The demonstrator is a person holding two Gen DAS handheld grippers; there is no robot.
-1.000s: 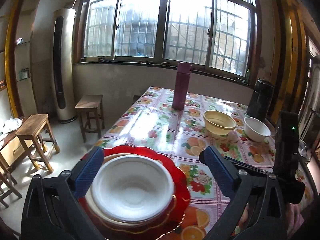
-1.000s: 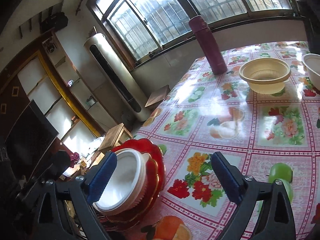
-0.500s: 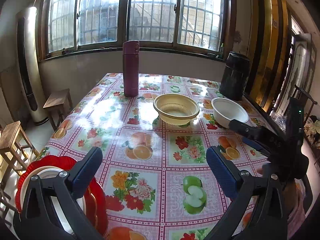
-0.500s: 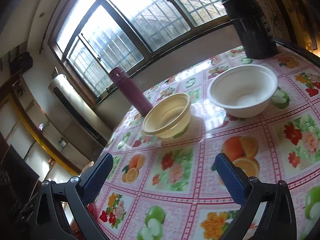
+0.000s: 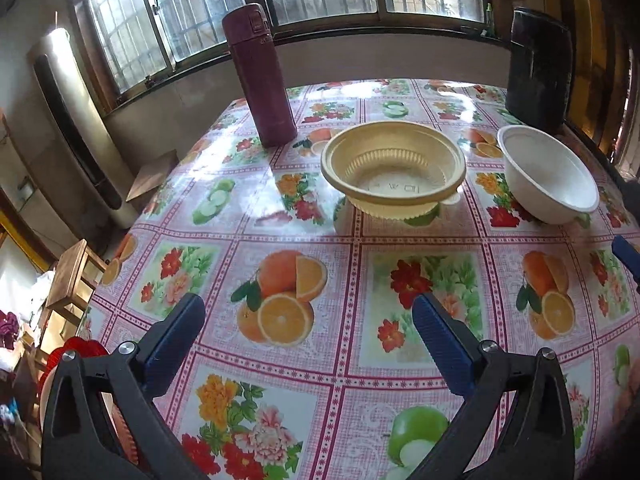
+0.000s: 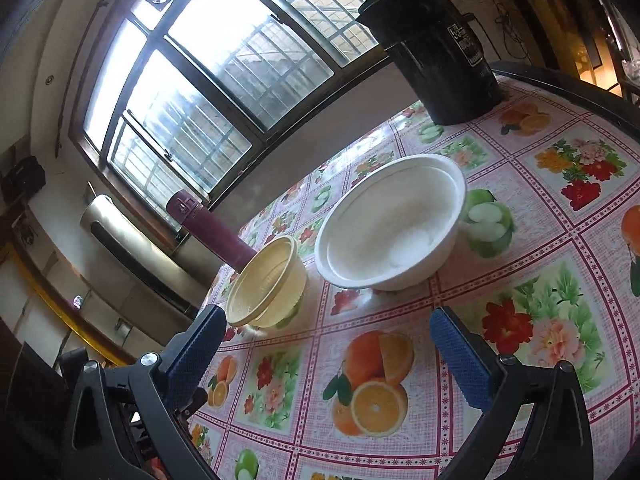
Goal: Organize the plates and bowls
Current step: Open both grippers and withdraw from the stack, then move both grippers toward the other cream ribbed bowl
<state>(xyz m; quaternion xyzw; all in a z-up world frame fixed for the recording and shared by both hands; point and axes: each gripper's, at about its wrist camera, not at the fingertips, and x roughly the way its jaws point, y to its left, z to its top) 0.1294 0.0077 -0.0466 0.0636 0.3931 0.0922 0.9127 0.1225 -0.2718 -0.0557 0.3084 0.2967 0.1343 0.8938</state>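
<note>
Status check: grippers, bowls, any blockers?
Left gripper open, empty. Right gripper open, empty. Yellow bowl and white bowl side by side, unstacked. Nothing between grippers and bowls.

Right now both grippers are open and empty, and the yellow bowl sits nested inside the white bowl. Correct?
Not quite. The yellow bowl stands beside the white bowl, apart from it, as the left wrist view shows. The left gripper and right gripper are indeed open and empty.
</note>
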